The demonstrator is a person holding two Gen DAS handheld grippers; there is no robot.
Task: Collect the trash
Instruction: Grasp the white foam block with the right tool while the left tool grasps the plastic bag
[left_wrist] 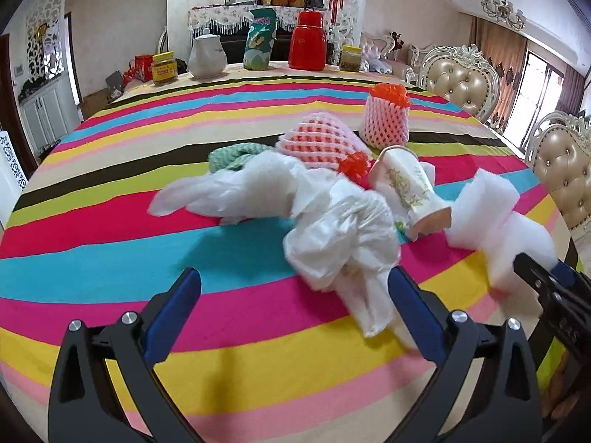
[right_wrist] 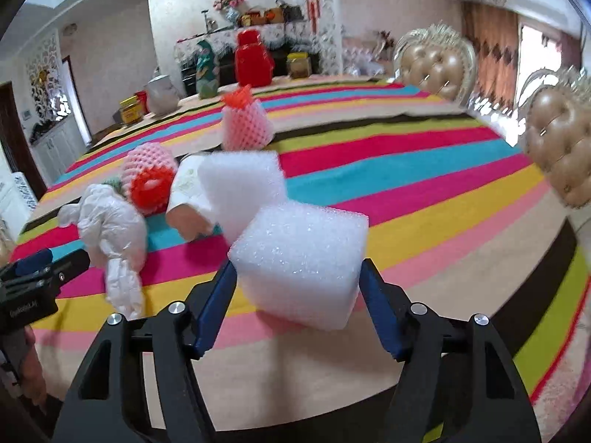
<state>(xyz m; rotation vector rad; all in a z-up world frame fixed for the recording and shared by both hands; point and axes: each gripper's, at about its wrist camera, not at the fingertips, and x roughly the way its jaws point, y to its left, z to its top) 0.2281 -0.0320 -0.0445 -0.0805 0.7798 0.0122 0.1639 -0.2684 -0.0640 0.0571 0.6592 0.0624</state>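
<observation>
My right gripper (right_wrist: 297,284) angles down over the worktop (right_wrist: 424,229), its blue pads clamped on a white foam block (right_wrist: 301,258); a second foam block (right_wrist: 242,184) sits just behind that one. My left gripper (left_wrist: 293,297) hangs open and tilted down, a crumpled plastic bag (left_wrist: 332,236) lying between its fingers. Behind the bag lie a tipped paper cup (left_wrist: 406,188) and pink foam nets (left_wrist: 386,122).
</observation>
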